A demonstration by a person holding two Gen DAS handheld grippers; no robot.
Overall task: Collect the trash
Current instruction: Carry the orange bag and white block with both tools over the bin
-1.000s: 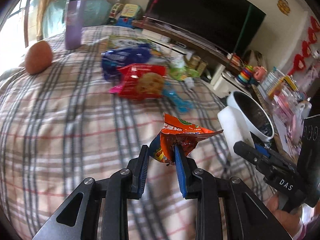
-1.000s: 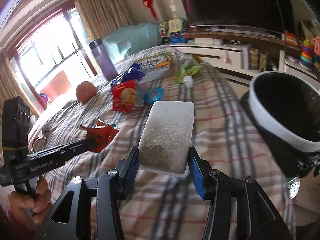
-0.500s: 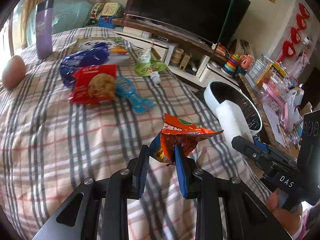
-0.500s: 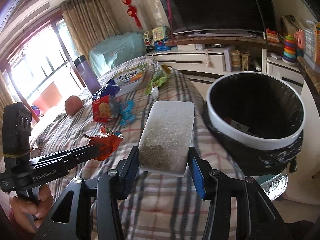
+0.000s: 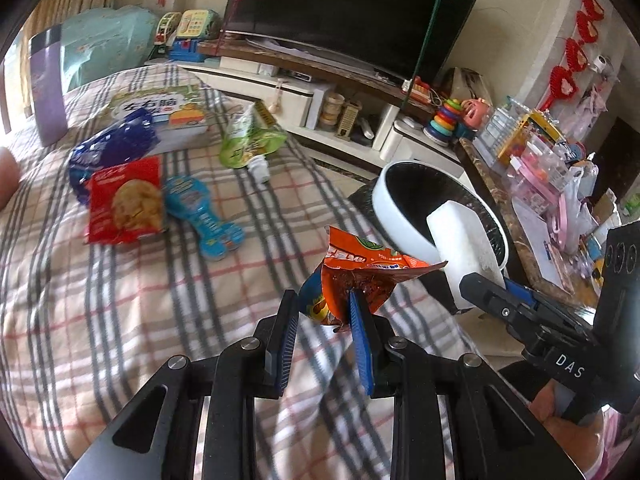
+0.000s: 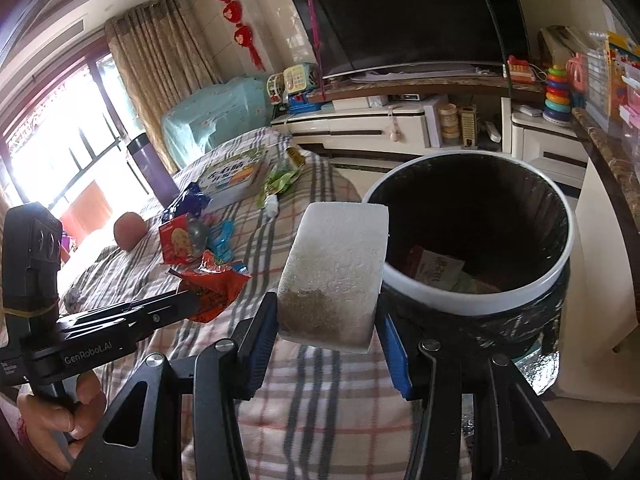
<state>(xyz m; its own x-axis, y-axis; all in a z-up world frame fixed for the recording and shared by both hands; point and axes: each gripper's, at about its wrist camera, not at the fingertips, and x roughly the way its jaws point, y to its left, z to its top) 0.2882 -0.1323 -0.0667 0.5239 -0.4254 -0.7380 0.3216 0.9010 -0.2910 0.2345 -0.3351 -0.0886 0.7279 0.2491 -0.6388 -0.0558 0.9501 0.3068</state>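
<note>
A: How far along is the collecting?

B: Partway, I'd judge. The white-rimmed trash bin (image 6: 472, 304) with its black liner already has a few wrappers lying at the bottom, and two more pieces are in the air close to it.

A: Which pieces?

B: The left claw (image 5: 326, 320) is pinching a torn orange snack wrapper (image 5: 360, 276) above the plaid bed (image 5: 120, 320), short of the bin. The right claw (image 6: 328, 320) is clamped on a white foam block (image 6: 336, 272), its far end level with the bin's near rim.

A: So neither is dropped yet?

B: No, both are gripped and outside the bin's mouth.

A: And what is left on the bed?

B: A red cookie packet (image 5: 124, 200), a blue wrapper (image 5: 112, 148) behind it, a blue plastic pack (image 5: 202, 216) just beside the red one, and a green squeeze pouch (image 5: 248, 140) further back. There is also a boxed book (image 5: 168, 114) and a purple tumbler (image 5: 46, 84), which I'd guess are not trash
</note>
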